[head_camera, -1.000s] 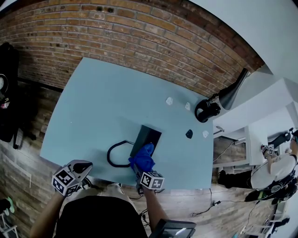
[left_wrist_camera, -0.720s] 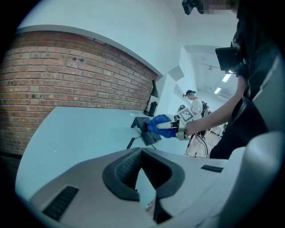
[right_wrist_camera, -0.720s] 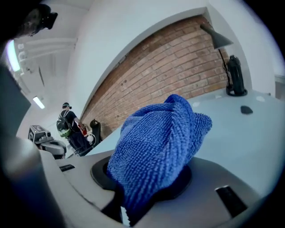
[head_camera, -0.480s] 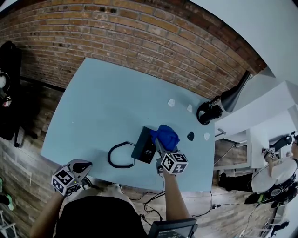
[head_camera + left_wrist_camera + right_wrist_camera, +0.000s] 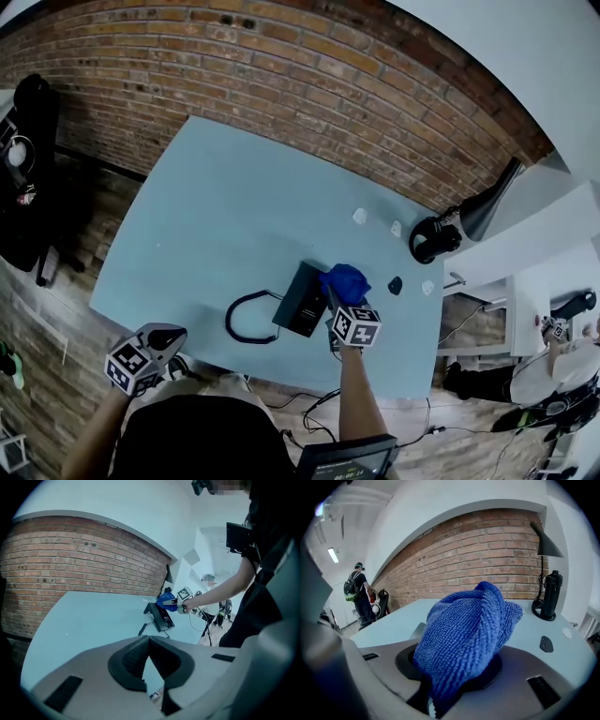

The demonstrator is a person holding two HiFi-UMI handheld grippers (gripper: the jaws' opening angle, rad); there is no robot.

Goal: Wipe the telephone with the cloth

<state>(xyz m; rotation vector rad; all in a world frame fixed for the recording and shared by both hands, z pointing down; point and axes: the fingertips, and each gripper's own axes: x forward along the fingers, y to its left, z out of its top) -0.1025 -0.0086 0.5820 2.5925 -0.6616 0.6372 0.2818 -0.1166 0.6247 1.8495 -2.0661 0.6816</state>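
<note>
The black telephone lies near the front of the pale blue table, with its coiled cord looping off to the left. My right gripper is shut on a bunched blue cloth, which sits at the telephone's right edge. In the right gripper view the cloth fills the jaws and hides them. My left gripper hangs off the table's front left corner, away from the telephone, shut and holding nothing. From there the telephone and the cloth show far off.
A black lamp and a black round object stand at the table's right end. Small white bits and a small black piece lie near the telephone. A brick wall runs behind. A person stands far off.
My right gripper has carried the cloth from the telephone's near left part across to its right edge. The left gripper has stayed where it was.
</note>
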